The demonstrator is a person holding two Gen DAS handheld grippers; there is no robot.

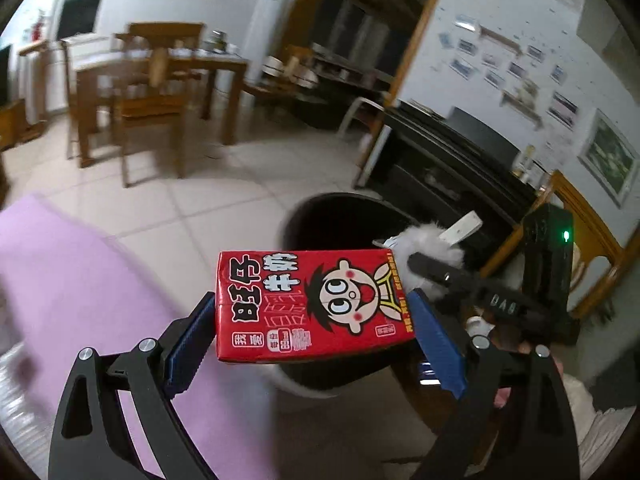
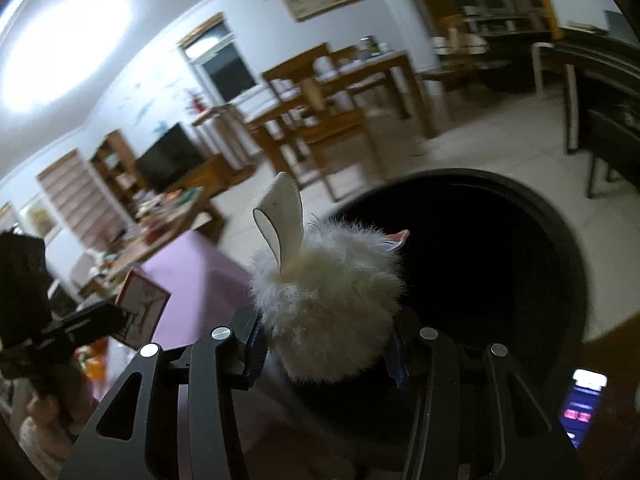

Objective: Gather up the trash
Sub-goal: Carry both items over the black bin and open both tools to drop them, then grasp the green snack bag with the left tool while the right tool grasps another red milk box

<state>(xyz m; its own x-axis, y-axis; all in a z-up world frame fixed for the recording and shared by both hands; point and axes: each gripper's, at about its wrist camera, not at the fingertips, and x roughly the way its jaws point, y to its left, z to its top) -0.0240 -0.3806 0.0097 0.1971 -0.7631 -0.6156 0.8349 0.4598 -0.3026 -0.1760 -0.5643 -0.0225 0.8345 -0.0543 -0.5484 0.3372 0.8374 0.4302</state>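
With the left gripper [image 1: 314, 332] clamping a red rectangular milk carton [image 1: 314, 304] and the right gripper [image 2: 328, 344] a white fluffy ball [image 2: 326, 312], both over the round black bin [image 2: 520, 264], crowded jaws could collide and spill either onto the floor.

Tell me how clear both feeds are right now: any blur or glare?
Left wrist: red milk carton in the left tongs sharp; room behind motion-blurred, edges fisheye-bent. Right wrist: white fluffy item in the right tongs clear; ceiling light blown out; bin interior black.
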